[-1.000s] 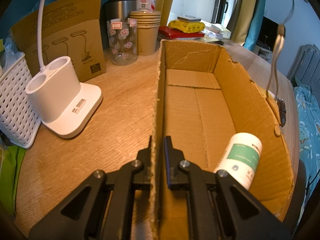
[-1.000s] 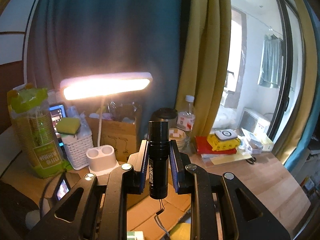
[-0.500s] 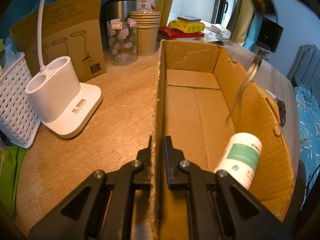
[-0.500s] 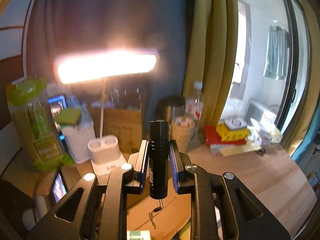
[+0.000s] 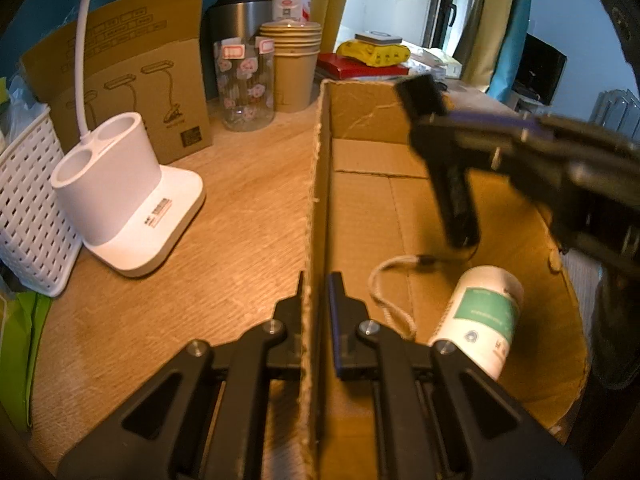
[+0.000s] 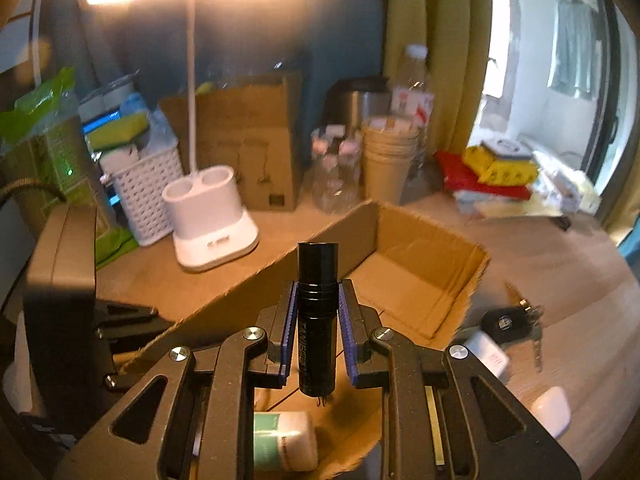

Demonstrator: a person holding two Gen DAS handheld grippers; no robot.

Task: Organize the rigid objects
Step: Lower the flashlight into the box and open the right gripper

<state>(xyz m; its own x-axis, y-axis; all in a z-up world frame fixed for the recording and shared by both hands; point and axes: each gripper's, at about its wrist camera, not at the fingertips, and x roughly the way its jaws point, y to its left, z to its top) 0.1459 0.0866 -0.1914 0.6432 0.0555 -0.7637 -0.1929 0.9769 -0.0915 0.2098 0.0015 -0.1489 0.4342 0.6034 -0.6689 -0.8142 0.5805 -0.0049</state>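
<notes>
1. Left wrist view: the left gripper (image 5: 314, 292) was squeezed shut on the near wall of the cardboard box (image 5: 320, 184), one finger on each side, holding the box steady on the wooden table (image 5: 240, 184). A white bottle with a green label (image 5: 480, 316) lay on its side on the box floor. Above it, the right gripper (image 5: 452, 168) hung over the box with a black flashlight (image 5: 456, 196) in its grip. The flashlight's cord (image 5: 390, 292) drooped down and lay on the box floor.

2. Right wrist view: the right gripper (image 6: 318, 320) had its blue pads (image 6: 289, 332) pressed tight on the flashlight (image 6: 317, 312), which stuck up between them. The box (image 6: 420, 280) lay open below, and the bottle (image 6: 286, 440) showed just under the fingers.

3. To do this step well, I think the flashlight should go low into the bare part of the box — not on top of the bottle — before the fingers let go. The left side should keep the box from sliding.

4. Hard to see: the right gripper was blurry in the left view. Some keys (image 6: 516, 320) on the table were fuzzy, and the bottle was partly hidden — cut off by the fingers.
</notes>
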